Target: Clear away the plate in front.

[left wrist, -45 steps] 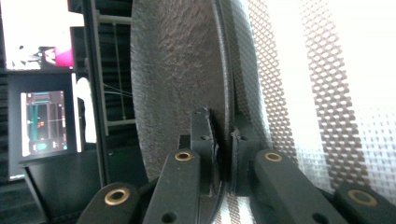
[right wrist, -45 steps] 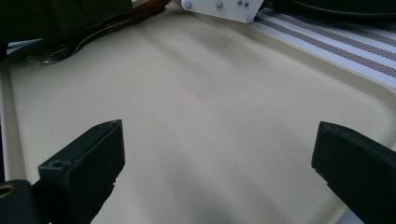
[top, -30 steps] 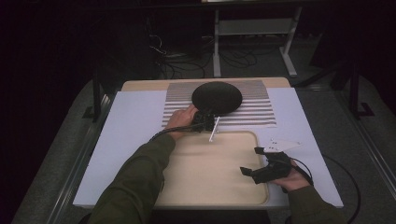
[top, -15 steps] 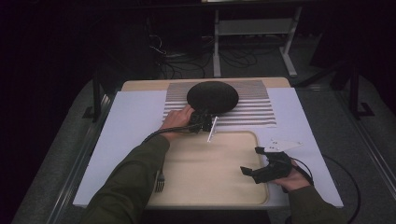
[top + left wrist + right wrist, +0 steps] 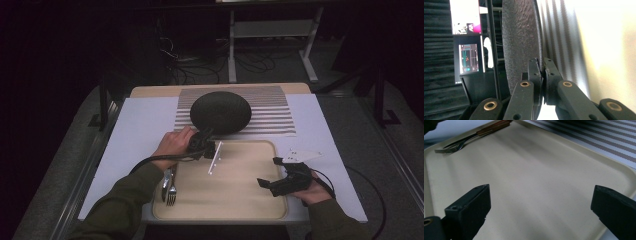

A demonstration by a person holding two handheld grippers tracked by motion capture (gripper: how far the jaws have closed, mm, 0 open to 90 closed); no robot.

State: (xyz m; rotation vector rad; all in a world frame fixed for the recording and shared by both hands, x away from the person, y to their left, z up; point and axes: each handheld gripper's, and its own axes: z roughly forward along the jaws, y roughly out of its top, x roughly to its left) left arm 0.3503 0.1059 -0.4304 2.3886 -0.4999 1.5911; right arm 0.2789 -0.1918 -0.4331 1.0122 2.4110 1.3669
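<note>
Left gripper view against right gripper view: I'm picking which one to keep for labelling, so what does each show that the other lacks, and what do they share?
The left gripper view alone has the left tongs shut on the rim of the round, dark, rough-textured plate, with lit screens behind. The right gripper view alone has the right tongs open over the beige plastic tray, where a metal fork with a wooden handle lies at the far edge. Both catch the grey-and-white striped cloth mat on the white table cover.
</note>
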